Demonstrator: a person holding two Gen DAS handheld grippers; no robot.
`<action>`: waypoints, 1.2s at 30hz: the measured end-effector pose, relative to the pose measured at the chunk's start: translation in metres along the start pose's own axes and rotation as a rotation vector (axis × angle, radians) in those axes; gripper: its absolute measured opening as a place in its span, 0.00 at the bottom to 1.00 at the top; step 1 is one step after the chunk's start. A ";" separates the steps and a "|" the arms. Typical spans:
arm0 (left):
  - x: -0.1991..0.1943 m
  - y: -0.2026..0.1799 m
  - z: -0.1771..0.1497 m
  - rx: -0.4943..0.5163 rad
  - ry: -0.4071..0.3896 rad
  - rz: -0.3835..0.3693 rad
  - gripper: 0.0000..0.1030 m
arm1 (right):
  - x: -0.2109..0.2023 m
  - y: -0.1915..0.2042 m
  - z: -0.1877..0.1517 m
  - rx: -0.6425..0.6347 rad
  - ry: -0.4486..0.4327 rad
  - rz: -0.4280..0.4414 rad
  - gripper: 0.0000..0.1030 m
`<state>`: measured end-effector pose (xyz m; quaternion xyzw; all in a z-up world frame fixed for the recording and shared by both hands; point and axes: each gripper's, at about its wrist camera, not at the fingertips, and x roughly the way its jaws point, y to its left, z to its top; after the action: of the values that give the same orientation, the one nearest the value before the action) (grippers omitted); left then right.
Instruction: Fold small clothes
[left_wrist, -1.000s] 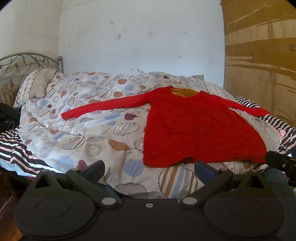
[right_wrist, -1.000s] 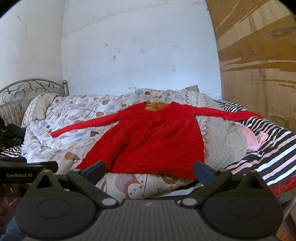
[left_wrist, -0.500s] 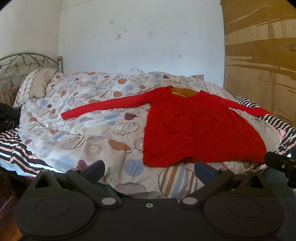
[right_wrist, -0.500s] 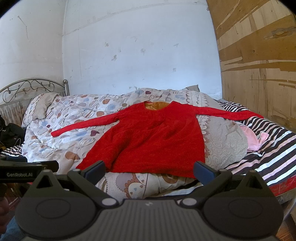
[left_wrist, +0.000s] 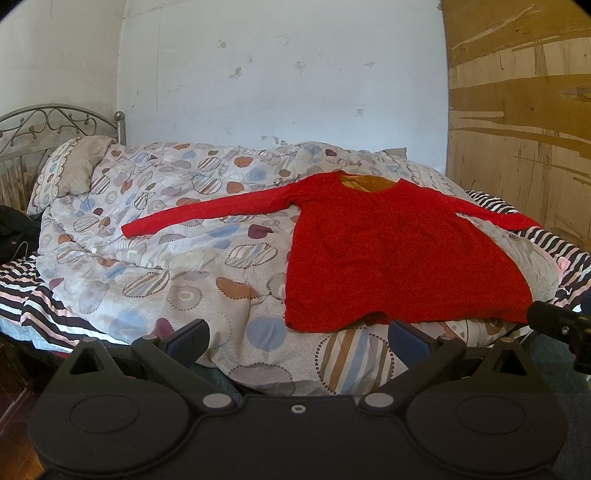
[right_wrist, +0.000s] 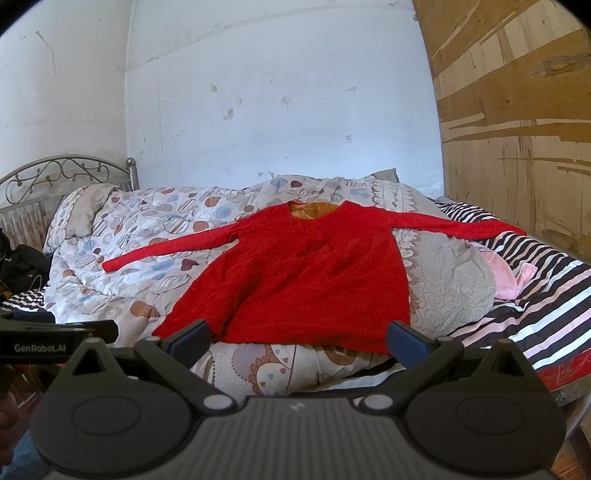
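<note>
The red long-sleeved top lies flat on the patterned quilt of the bed, neck toward the wall, hem toward the cameras, sleeves stretched out left and right across the bed. The left gripper and right gripper hover before the hem, fingers spread wide, holding nothing.
</note>
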<state>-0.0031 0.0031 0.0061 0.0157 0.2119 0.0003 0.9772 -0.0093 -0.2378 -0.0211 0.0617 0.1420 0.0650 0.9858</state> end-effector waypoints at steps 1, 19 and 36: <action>0.000 0.000 0.000 0.000 0.000 0.000 0.99 | 0.000 0.000 0.000 0.000 0.001 0.000 1.00; 0.006 -0.004 -0.006 0.004 0.006 -0.004 0.99 | -0.001 0.006 -0.004 -0.011 0.001 0.008 1.00; 0.065 -0.003 0.064 0.112 0.064 -0.019 0.99 | 0.024 -0.026 0.085 0.035 0.108 0.006 1.00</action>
<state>0.0826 -0.0015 0.0373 0.0683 0.2430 -0.0202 0.9674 0.0406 -0.2690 0.0502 0.0755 0.1961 0.0686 0.9753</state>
